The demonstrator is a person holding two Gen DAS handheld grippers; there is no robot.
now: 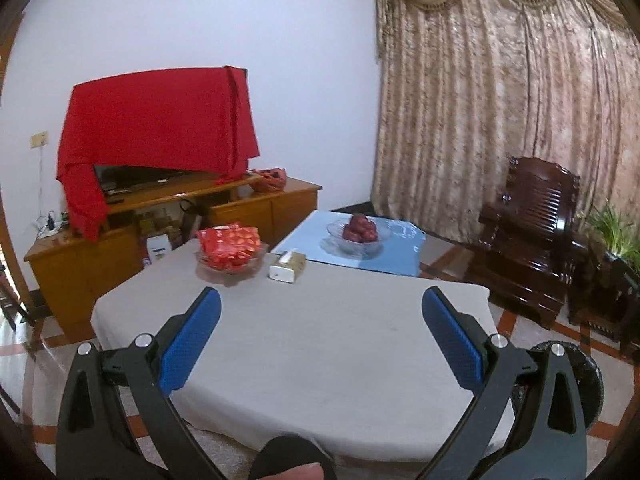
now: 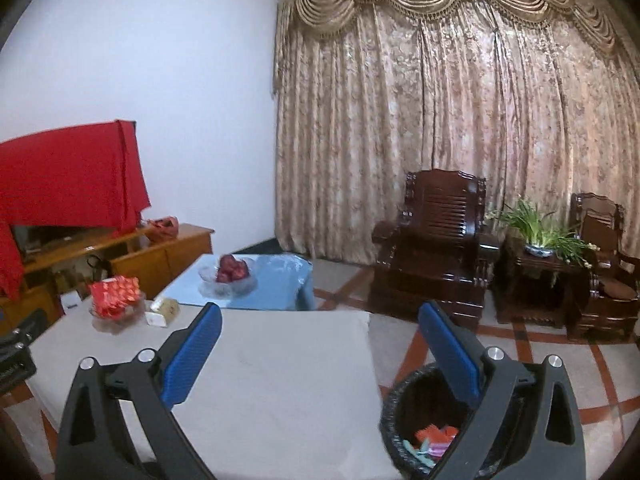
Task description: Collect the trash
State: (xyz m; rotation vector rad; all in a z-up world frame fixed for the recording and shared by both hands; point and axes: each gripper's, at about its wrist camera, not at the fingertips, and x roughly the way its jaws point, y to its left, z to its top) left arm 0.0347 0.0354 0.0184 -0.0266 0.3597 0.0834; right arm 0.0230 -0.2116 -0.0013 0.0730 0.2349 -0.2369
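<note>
A black trash bin (image 2: pixel 424 420) stands on the floor at the right edge of the grey-covered table (image 2: pixel 280 380). Colourful trash pieces (image 2: pixel 434 440) lie inside it. My right gripper (image 2: pixel 320 312) is open and empty, held above the table's right edge, its right finger over the bin. My left gripper (image 1: pixel 322 296) is open and empty above the grey table (image 1: pixel 320 340). The bin's rim (image 1: pixel 580 380) shows behind the left gripper's right finger. I see no loose trash on the table.
A glass dish of red packets (image 1: pixel 230 248) and a tissue box (image 1: pixel 287 266) sit at the table's far end. A blue table holds a bowl of red fruit (image 1: pixel 359 232). Dark wooden armchairs (image 2: pixel 432 248), a plant (image 2: pixel 540 232) and a TV cabinet (image 1: pixel 160 216) surround.
</note>
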